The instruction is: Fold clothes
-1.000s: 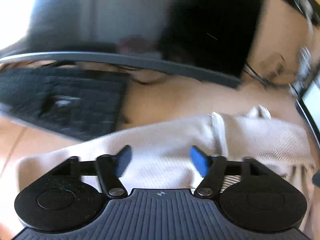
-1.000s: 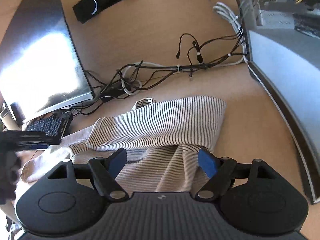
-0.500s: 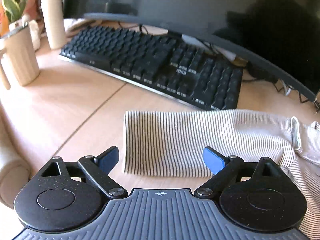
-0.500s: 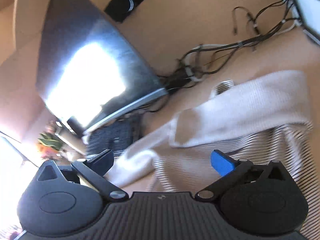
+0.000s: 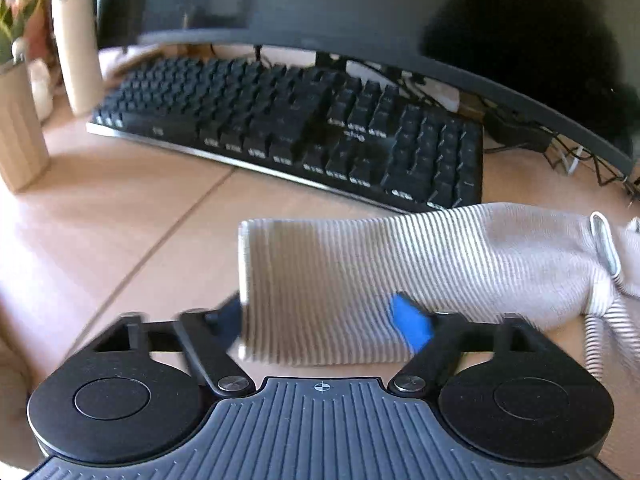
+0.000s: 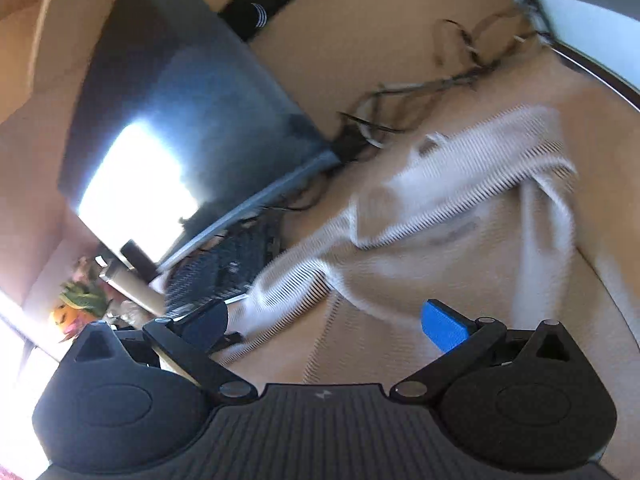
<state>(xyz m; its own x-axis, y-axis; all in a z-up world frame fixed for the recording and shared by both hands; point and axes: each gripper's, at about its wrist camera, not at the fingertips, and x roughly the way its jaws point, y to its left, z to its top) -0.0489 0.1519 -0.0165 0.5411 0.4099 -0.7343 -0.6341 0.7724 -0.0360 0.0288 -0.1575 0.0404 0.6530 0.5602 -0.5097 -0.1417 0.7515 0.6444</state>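
The left gripper [image 5: 320, 320] stood wide open over the end of a sleeve [image 5: 320, 280] of the striped shirt [image 6: 460, 200], with one blue fingertip [image 5: 410, 322] on top of the cloth and the other dark one at the sleeve's left edge, partly hidden behind it. The sleeve lay flat on the wooden desk [image 5: 120, 240], just in front of the black keyboard [image 5: 300, 128], and ran to the right toward the body of the shirt. The right gripper [image 6: 332, 324] was also open, holding nothing; the shirt lay beyond and between its fingers, crumpled, with one fold turned over the rest. The cloth was cream-white with thin dark stripes, and a small white loop [image 5: 604, 240] showed near the shoulder. Behind the keyboard stood a curved monitor [image 5: 360, 8], and cables [image 6: 440, 92] lay on the desk behind the shirt. The right view was blurred. On the keyboard some marks showed, but I could not read them
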